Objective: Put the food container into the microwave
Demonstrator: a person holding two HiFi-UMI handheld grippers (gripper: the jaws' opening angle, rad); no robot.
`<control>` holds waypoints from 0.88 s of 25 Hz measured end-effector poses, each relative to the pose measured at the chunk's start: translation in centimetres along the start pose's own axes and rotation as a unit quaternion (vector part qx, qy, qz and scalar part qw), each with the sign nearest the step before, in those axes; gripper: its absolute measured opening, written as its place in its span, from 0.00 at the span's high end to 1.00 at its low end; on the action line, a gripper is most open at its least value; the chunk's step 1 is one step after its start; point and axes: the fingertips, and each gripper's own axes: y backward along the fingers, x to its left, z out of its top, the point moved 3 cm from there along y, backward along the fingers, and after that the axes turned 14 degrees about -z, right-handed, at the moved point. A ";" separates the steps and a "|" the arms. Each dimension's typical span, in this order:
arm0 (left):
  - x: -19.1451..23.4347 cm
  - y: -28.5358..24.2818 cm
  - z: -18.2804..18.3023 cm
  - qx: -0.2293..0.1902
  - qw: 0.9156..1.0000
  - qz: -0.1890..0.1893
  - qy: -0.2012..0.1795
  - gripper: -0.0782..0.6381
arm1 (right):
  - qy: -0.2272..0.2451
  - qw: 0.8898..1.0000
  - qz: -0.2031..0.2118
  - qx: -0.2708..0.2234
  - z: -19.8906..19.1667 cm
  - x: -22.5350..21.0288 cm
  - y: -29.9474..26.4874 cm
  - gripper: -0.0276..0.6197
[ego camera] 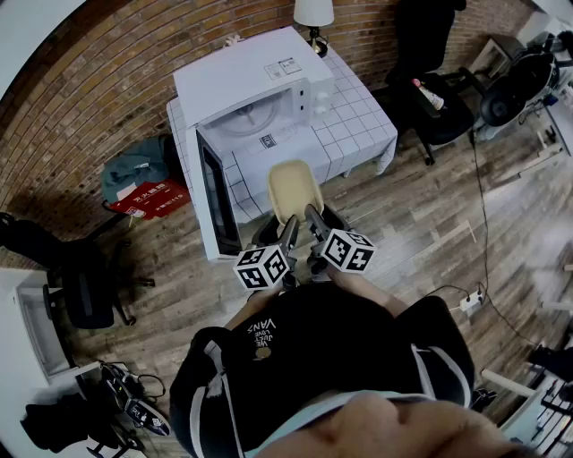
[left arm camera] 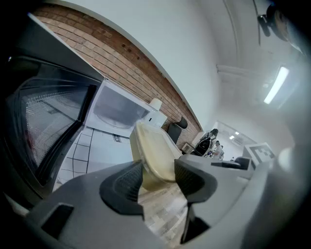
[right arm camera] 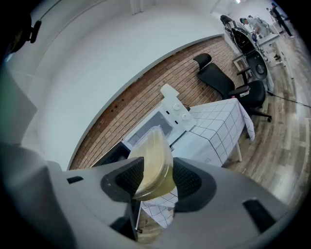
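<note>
A beige lidded food container (ego camera: 292,188) hangs in the air just in front of the table's near edge. My left gripper (ego camera: 288,234) and right gripper (ego camera: 313,219) each grip its near end. In the left gripper view the container (left arm camera: 153,153) sits pinched between the dark pads (left arm camera: 124,182). The right gripper view shows the same container (right arm camera: 153,163) clamped between its pads (right arm camera: 182,177). The white microwave (ego camera: 255,85) stands on the table with its door (ego camera: 215,192) swung open to the left, its cavity (ego camera: 249,118) showing a glass turntable.
The table (ego camera: 354,116) wears a white checked cloth. A lamp (ego camera: 314,16) stands behind the microwave. A green bag and red box (ego camera: 143,183) lie on the wood floor at left. Black office chairs (ego camera: 434,98) stand at right, and another chair (ego camera: 85,286) at left.
</note>
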 end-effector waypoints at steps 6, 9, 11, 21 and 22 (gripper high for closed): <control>0.3 0.4 0.1 0.000 1.000 -0.002 0.003 0.60 | -0.002 1.000 -0.002 -0.001 -0.3 0.3 0.0 0.68; 0.2 0.2 0.2 -0.003 1.000 -0.004 0.004 0.60 | -0.012 1.000 0.003 -0.004 -0.2 0.2 -0.1 0.68; 0.1 0.0 0.2 -0.003 1.000 -0.001 0.002 0.60 | -0.017 1.000 0.006 -0.003 0.0 0.1 -0.1 0.68; -0.8 -1.5 0.2 -0.024 0.999 0.027 0.009 0.60 | -0.005 0.999 0.033 0.022 1.6 -1.0 -0.8 0.68; -0.9 -1.7 0.2 -0.027 0.999 0.032 0.009 0.60 | -0.003 0.999 0.036 0.025 1.8 -1.1 -1.0 0.68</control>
